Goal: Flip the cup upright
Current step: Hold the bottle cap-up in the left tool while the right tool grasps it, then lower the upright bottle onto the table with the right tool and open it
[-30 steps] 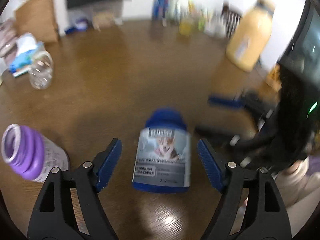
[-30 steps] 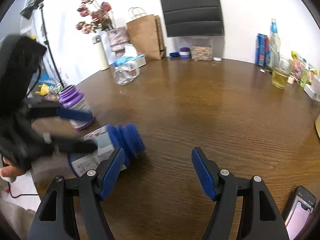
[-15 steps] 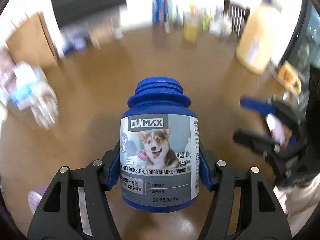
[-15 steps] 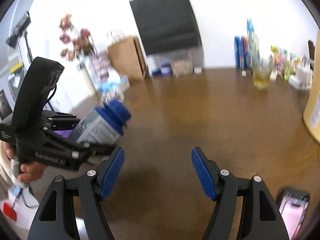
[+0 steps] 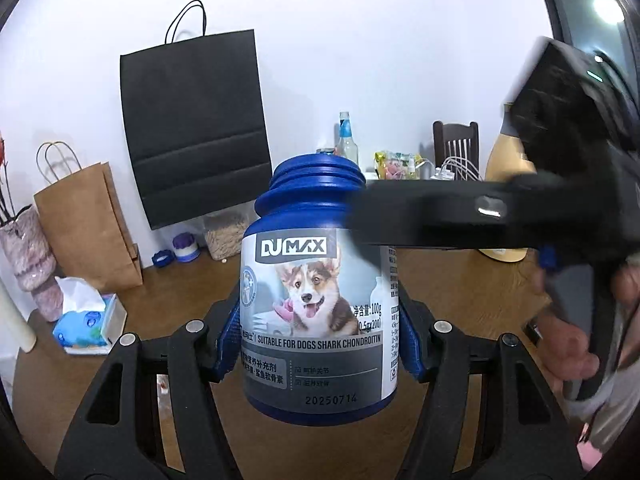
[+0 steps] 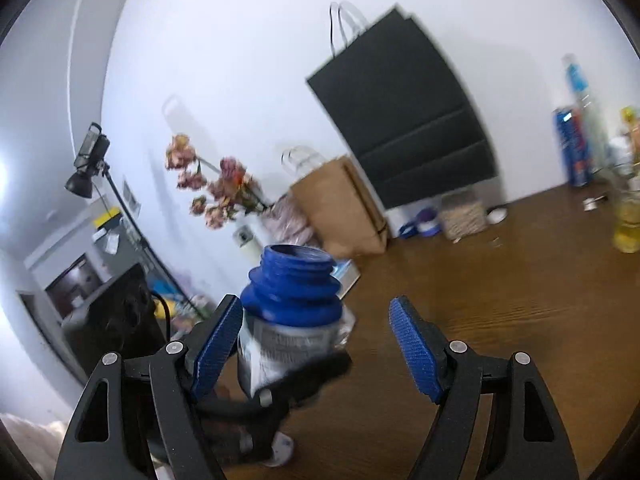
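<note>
In the left wrist view, the left gripper [image 5: 320, 340], earlier over the table, was lifted, its pads clamped on the upright blue jar [image 5: 318, 308]; the brown table [image 5: 460, 276] lay beyond, a black bag [image 5: 196, 128] at 11 o'clock. In the right wrist view, the right gripper [image 6: 316, 344] stood spread apart, jar [image 6: 292, 316] at 9 o'clock; only here dried flowers [image 6: 216, 184] showed.

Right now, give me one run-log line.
left hand-held gripper: shut on blue bottle | bottle: upright, lidless, lifted | right hand-held gripper: open, alongside bottle
</note>
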### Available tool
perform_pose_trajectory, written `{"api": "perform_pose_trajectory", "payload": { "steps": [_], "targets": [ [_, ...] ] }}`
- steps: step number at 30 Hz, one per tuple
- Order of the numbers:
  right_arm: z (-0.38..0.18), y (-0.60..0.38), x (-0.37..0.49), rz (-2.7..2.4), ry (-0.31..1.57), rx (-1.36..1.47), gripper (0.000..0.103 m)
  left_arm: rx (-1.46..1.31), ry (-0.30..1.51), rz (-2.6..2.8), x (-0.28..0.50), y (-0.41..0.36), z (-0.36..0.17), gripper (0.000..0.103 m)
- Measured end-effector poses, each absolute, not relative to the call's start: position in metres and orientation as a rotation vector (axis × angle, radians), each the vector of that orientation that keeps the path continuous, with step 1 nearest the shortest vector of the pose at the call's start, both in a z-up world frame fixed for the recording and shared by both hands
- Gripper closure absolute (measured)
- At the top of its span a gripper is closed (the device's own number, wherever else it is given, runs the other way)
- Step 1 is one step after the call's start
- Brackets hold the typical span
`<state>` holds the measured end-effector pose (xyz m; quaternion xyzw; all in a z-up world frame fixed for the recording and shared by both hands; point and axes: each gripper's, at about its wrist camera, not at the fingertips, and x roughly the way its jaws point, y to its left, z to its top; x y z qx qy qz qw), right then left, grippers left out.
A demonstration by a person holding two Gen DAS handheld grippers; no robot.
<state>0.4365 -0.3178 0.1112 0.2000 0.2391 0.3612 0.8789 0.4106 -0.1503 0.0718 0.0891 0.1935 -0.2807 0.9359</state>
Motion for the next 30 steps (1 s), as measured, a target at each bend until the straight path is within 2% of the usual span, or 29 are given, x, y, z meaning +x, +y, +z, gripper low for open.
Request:
{"api": "perform_pose_trajectory", "payload": {
  "steps": [5, 6, 12, 14, 17, 19, 24, 27, 28, 29, 30],
  "targets": [
    [0.108, -0.292, 0.471, 0.841, 0.582, 0.463, 0.023, 0.172, 0.345, -0.605, 0.414, -0.139, 0.075, 0.044],
    [0.104, -0.289, 0.476, 0.855, 0.592, 0.482, 0.038, 0.166, 0.345, -0.604, 0.416, -0.138, 0.075, 0.043],
    [0.103, -0.261, 0.474, 0.766, 0.552, 0.314, 0.037, 0.089, 0.414, -0.621, 0.434, -0.126, 0.065, 0.042],
    [0.104, -0.253, 0.466, 0.726, 0.518, 0.242, 0.037, 0.104, 0.396, -0.551, 0.427, -0.127, 0.066, 0.038],
    [0.104, -0.243, 0.448, 0.679, 0.467, 0.161, 0.037, 0.073, 0.34, -0.464, 0.395, -0.129, 0.07, 0.037],
    [0.101, -0.235, 0.43, 0.65, 0.438, 0.095, 0.037, 0.039, 0.275, -0.407, 0.368, -0.126, 0.077, 0.031],
    [0.104, -0.241, 0.38, 0.668, 0.338, 0.047, 0.037, 0.164, 0.094, -0.294, 0.296, -0.138, 0.079, 0.028],
    [0.104, -0.243, 0.364, 0.668, 0.318, 0.034, 0.038, 0.206, 0.034, -0.301, 0.278, -0.143, 0.079, 0.028],
    [0.103, -0.245, 0.361, 0.68, 0.315, 0.043, 0.038, 0.209, 0.002, -0.319, 0.277, -0.141, 0.075, 0.015],
    [0.101, -0.245, 0.36, 0.669, 0.326, 0.037, 0.037, 0.16, -0.041, -0.347, 0.279, -0.131, 0.061, 0.008],
    [0.098, -0.244, 0.361, 0.644, 0.339, 0.019, 0.037, 0.144, 0.008, -0.326, 0.294, -0.125, 0.039, 0.001]
  ]
}}
